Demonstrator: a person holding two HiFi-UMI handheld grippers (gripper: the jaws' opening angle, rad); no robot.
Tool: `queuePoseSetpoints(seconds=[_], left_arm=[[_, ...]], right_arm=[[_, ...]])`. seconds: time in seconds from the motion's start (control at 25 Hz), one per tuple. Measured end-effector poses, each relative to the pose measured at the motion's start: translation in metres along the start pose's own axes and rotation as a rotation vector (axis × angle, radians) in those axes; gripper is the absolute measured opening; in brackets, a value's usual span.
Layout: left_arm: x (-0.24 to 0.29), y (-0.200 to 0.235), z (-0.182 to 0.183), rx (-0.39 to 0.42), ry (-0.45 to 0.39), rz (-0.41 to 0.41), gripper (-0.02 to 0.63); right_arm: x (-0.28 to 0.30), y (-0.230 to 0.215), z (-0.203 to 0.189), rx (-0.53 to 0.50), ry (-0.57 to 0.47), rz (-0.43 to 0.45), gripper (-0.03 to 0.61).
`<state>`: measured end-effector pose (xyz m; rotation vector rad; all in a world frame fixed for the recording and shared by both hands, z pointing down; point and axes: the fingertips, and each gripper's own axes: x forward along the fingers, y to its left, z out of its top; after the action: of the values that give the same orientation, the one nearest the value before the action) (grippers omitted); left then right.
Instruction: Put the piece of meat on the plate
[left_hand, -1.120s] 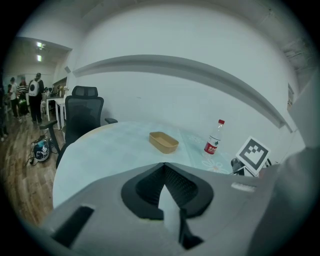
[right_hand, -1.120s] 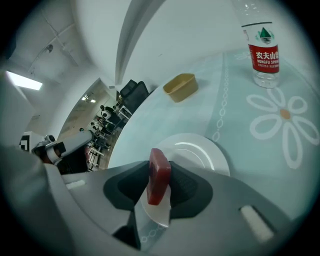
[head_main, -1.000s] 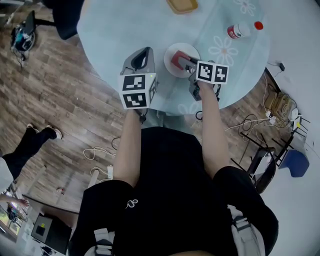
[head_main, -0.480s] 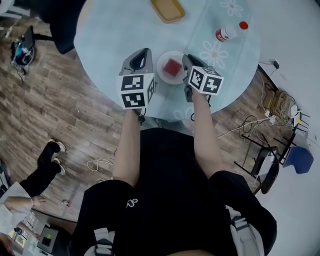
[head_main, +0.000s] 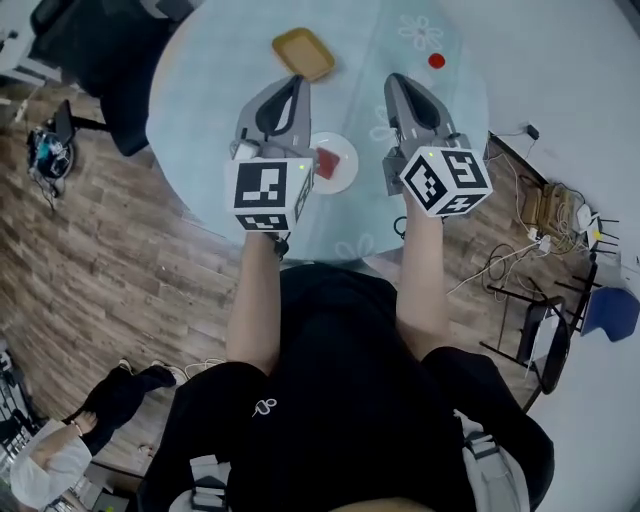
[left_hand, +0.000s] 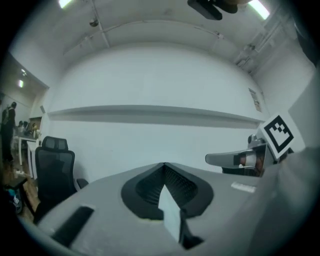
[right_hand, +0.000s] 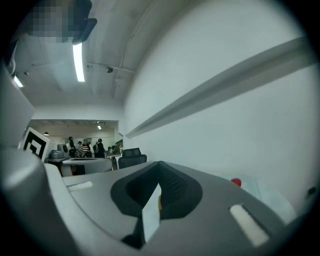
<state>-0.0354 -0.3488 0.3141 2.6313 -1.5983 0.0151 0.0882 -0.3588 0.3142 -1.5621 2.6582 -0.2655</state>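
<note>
The red piece of meat (head_main: 327, 162) lies on the small white plate (head_main: 345, 173) on the round glass table (head_main: 210, 90). Both grippers are held well above the table and point level. My left gripper (head_main: 293, 82) hangs left of the plate, its jaws shut on nothing (left_hand: 164, 167). My right gripper (head_main: 395, 80) hangs right of the plate, jaws shut and empty (right_hand: 159, 170). Each gripper view looks out at the white wall; neither shows the plate or the meat. The right gripper (left_hand: 239, 159) shows at the right edge of the left gripper view.
A yellow tray (head_main: 303, 52) lies at the table's far side. A bottle with a red cap (head_main: 436, 61) stands at the far right. A black office chair (left_hand: 54, 165) is by the table. Cables (head_main: 520, 240) run over the floor at the right. A person (head_main: 60, 460) crouches at the lower left.
The right gripper left the meat on the plate, drew back and shut. Both grippers then rose high above the table and swung level.
</note>
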Motion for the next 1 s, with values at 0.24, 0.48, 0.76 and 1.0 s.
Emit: queuePoseSetpoints(seconds=[0.24, 0.48, 0.76, 1.0], left_arm=[[0.001, -0.004, 0.035, 0.054, -0.028, 0.075, -0.005], [-0.002, 0.002, 0.044, 0.077, -0.018, 0.113, -0.005], [-0.005, 0.008, 0.04, 0.07, 0.001, 0.134, -0.005], [-0.005, 0.007, 0.038, 0.061, 0.008, 0.141, -0.005]], right_arm=[[-0.019, -0.012, 0.044, -0.048, -0.081, -0.017, 0.011], [-0.016, -0.011, 0.052, -0.066, -0.097, -0.01, 0.011], [-0.011, -0.006, 0.049, -0.071, -0.082, 0.016, 0.011], [-0.015, -0.008, 0.05, -0.081, -0.081, 0.022, 0.011]])
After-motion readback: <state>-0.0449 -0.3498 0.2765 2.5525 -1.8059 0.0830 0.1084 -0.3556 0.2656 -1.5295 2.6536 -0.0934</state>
